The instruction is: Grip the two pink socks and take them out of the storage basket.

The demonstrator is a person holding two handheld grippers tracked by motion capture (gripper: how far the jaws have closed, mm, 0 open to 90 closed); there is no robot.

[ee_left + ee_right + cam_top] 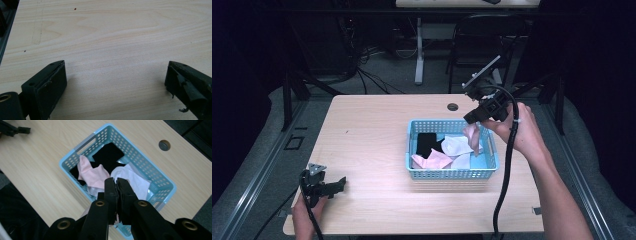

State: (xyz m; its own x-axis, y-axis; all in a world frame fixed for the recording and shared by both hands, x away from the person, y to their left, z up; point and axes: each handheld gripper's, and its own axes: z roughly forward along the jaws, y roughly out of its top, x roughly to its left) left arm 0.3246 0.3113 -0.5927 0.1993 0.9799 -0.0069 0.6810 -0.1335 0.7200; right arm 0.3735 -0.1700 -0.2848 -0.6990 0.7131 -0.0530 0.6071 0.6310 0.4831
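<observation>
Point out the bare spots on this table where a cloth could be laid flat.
The widest free patch is the bare wood left of the blue basket, running from the table's far edge down to the left gripper. A narrower strip lies in front of the basket. It is crowded in the basket, where the right gripper lifts a pink cloth.

Light wood table (372, 130) mid-frame, round cable hole (453, 107) nr its far edge. Black chair (482, 40) top centre-right, white desk leg (419, 55) top centre, cables (367, 75) on floor upper left.
</observation>
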